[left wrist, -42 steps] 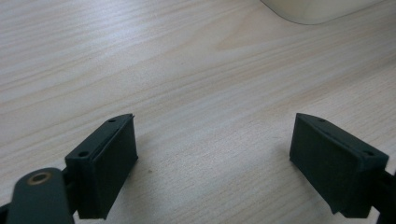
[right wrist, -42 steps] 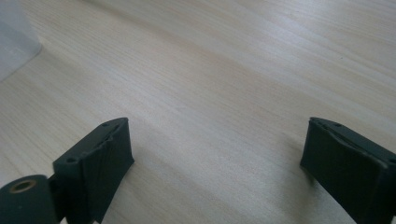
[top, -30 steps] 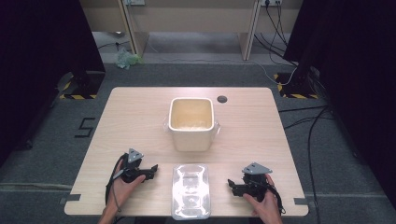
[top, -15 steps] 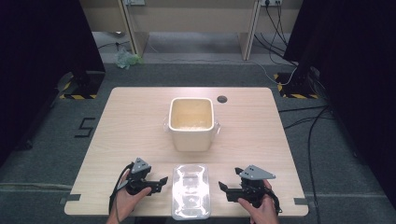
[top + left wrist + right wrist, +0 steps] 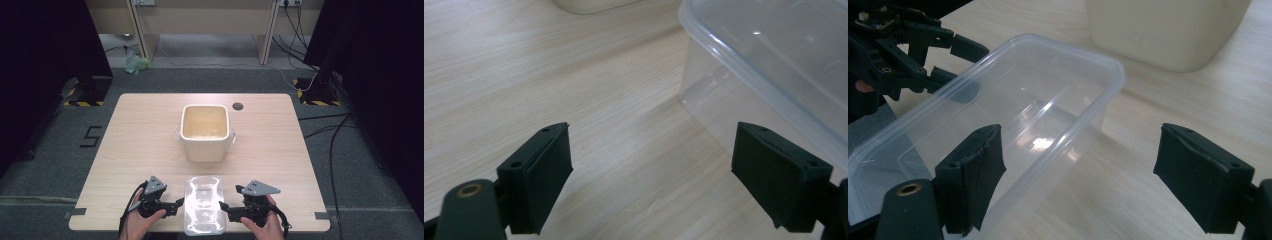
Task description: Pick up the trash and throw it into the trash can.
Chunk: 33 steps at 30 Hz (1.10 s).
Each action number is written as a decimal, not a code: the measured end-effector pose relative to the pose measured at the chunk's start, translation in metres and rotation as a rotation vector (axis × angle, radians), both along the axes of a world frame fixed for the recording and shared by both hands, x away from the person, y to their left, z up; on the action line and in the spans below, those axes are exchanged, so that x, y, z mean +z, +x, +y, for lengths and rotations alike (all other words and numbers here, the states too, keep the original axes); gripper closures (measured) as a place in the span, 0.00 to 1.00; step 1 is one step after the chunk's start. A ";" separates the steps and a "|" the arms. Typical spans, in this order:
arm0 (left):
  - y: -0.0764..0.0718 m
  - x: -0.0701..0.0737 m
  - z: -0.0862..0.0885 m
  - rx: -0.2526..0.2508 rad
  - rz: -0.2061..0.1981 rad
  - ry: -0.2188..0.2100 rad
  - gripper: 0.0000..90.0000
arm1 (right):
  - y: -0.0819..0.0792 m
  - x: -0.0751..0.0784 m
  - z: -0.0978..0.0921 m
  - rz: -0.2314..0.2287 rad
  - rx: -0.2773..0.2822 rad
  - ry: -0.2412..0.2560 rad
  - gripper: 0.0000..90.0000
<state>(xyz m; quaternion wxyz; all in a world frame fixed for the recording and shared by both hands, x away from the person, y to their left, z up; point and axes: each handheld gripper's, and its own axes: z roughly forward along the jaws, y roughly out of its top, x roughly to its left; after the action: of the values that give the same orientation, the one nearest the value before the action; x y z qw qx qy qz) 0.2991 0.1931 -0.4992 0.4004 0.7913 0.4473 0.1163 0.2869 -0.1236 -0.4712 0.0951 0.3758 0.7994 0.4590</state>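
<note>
Both claws have closed in on the clear plastic container over the last second, sliding inward from the outer parts of the near edge until each sits just beside one of its long walls. The left claw is spread wide and holds nothing; in the left gripper view its jaws straddle bare wood, with the container's corner just ahead of the right-hand jaw. The right claw is likewise released and empty; in the right gripper view one jaw stands in front of the container's wall while the other hangs over open wood.

The container lies at the near edge of the surface, long axis pointing away from the person, well apart from the cream square tub standing at mid-surface.

To do this grasp well, I would judge that each claw should take a rim, one jaw inside and one outside the wall. The plastic looks thin and slick, so a gentle, even squeeze on both sides at once should keep it from skidding or buckling. Lift level, both hands together.
</note>
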 end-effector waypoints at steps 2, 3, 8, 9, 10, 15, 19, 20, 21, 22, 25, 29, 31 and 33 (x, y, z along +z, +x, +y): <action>0.001 0.001 -0.004 -0.009 0.001 0.003 0.19 | 0.006 -0.007 0.007 0.022 0.004 -0.010 0.25; 0.001 0.001 -0.006 -0.009 -0.003 0.007 0.19 | 0.006 -0.007 0.007 0.022 0.004 -0.010 0.25; 0.008 0.001 -0.014 -0.010 -0.015 0.027 0.22 | 0.023 -0.016 0.016 0.127 0.036 0.096 0.30; 0.010 0.001 -0.016 -0.009 -0.021 0.040 0.22 | 0.025 -0.016 0.018 0.135 0.035 0.099 0.31; 0.012 0.000 -0.017 -0.008 -0.017 0.045 0.22 | 0.028 -0.016 0.020 0.128 0.033 0.090 0.31; 0.026 0.000 -0.021 -0.001 -0.011 0.032 0.22 | 0.041 -0.011 0.025 0.113 0.007 0.046 0.30; 0.037 0.001 -0.024 0.006 -0.014 0.029 0.22 | 0.052 -0.012 0.025 0.107 -0.017 0.050 0.30; 0.040 0.000 -0.025 0.007 -0.013 0.025 0.22 | 0.054 -0.012 0.024 0.109 -0.021 0.053 0.29; 0.042 0.000 -0.025 0.010 -0.010 0.019 0.22 | 0.056 -0.012 0.023 0.110 -0.024 0.055 0.29; 0.044 0.000 -0.025 0.010 -0.004 0.010 0.22 | 0.058 -0.012 0.023 0.112 -0.026 0.056 0.29; 0.046 -0.002 -0.022 0.019 0.006 -0.005 0.20 | 0.059 -0.011 0.018 0.128 -0.029 0.072 0.27; 0.040 -0.004 -0.015 0.029 0.020 -0.015 0.20 | 0.053 -0.007 0.008 0.136 -0.054 0.071 0.19; 0.036 -0.006 -0.013 0.024 0.033 -0.026 0.19 | 0.048 -0.007 0.002 0.136 -0.055 0.074 0.18; 0.032 -0.006 -0.015 0.013 0.038 -0.032 0.19 | 0.042 -0.008 -0.001 0.141 -0.041 0.070 0.20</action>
<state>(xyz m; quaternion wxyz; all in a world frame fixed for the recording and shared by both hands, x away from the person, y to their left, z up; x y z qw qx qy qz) 0.3316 0.1779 -0.5052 0.4036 0.7840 0.4617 0.0965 0.3291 -0.1244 -0.4795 0.0350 0.4265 0.7797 0.4570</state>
